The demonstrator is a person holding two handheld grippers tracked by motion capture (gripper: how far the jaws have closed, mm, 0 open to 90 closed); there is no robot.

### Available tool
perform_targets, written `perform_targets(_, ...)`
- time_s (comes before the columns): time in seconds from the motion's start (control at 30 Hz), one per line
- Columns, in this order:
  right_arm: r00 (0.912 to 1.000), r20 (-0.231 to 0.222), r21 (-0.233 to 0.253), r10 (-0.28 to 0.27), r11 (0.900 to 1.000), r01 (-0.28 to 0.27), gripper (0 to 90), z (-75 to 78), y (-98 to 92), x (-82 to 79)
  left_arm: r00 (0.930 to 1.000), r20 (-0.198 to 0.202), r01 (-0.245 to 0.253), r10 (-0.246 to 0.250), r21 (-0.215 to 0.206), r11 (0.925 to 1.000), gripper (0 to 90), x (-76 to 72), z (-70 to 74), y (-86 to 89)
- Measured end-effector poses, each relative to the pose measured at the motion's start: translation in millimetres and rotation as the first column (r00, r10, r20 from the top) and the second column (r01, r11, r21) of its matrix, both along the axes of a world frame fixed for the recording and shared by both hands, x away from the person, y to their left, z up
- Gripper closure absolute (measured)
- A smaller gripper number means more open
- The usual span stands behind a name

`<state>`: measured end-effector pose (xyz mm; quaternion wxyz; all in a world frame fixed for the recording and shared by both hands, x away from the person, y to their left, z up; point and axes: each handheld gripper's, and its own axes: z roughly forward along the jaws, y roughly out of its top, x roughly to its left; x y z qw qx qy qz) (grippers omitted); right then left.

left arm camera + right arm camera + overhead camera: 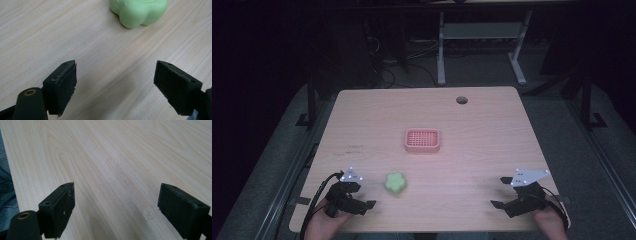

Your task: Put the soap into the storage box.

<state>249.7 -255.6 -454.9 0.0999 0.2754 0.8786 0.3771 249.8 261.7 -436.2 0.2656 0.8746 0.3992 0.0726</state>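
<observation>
Left gripper [364, 197] near green block [395, 183], apart.

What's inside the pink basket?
The pink basket looks empty: its gridded floor shows throughout. The green soap lies outside on the table, before the open left gripper.

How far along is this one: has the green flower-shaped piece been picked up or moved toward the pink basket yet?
Nothing looks done. The green flower-shaped piece lies on the table, apart from the pink basket, which looks empty. In hand: the left gripper sits open beside the piece, which lies just ahead of its fingers in the left gripper view. The right gripper is open over bare wood. Grasping and placing remain.
</observation>
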Motion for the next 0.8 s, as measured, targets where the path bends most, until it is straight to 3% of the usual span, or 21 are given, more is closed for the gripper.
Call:
perform_targets(0.5,1.0,-0.003,0.0,0.004,1.0,-0.004,13.8,0.4,1.2,-0.5,0.9999,0.005,0.014,-0.014,0.0,0.9999,18.6,2.0,2.8,-8.4)
perform_targets(0.8,1.0,-0.006,-0.001,0.002,1.0,-0.002,13.8,-1.1,0.9,0.5,0.9981,0.003,0.061,-0.061,0.027,0.9977,18.3,7.5,7.7,-27.9)
